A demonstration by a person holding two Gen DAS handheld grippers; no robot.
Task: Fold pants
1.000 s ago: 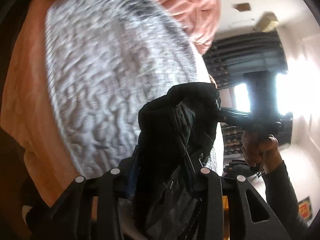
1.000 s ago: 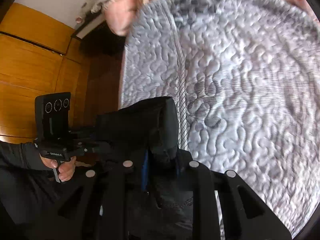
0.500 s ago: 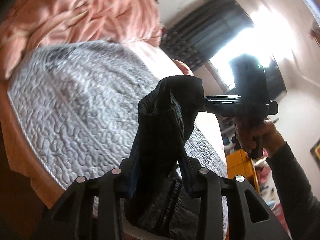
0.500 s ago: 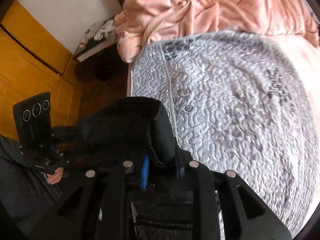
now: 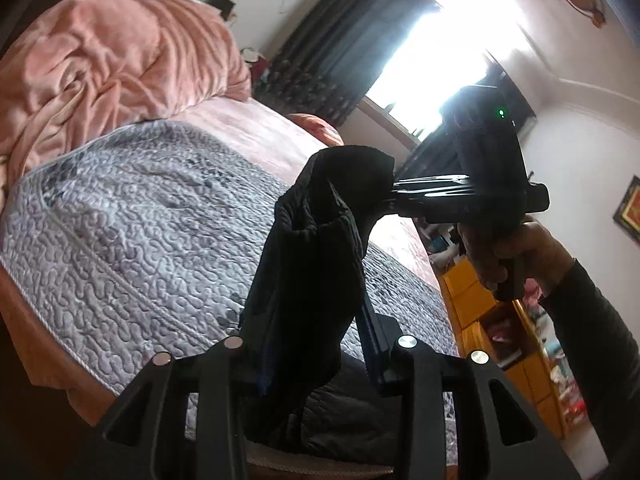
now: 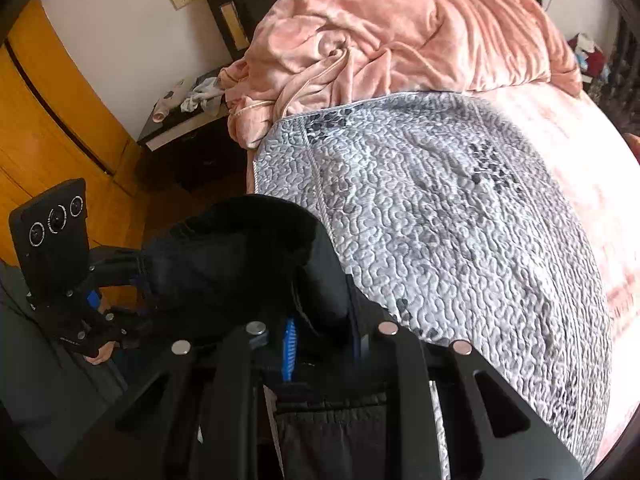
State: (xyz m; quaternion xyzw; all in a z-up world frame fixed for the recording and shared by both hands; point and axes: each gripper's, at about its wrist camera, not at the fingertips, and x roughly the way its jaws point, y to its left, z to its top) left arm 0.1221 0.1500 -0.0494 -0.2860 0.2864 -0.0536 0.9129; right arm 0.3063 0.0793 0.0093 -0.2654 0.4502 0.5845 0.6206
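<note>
Black pants [image 5: 316,264] held up above the near edge of the bed [image 5: 132,240], bunched and draped between both grippers. Left gripper [image 5: 316,364] clamped on the pants: dark cloth packed into the gap between its fingers [image 5: 376,344], rising from there to a folded peak, with more fabric hanging below toward the grey quilted cover [image 6: 460,240]. Right gripper [image 6: 320,332] likewise closed on the pants [image 6: 240,256], a thick wad of black cloth wedged between its fingers [image 6: 356,320], blue pad visible at the inner face. Seen from the left wrist view, right gripper [image 5: 394,194] reaching in from the right, its tips buried in the upper fold, the right hand [image 5: 508,256] wrapped round the handle. Seen from the right wrist view, left gripper [image 6: 138,280] at the far left, biting the opposite end of the same bundle. Waistband gathers visible low between the right fingers. Pink blanket [image 6: 400,28] heaped at the head of the bed, well apart from the pants.
</note>
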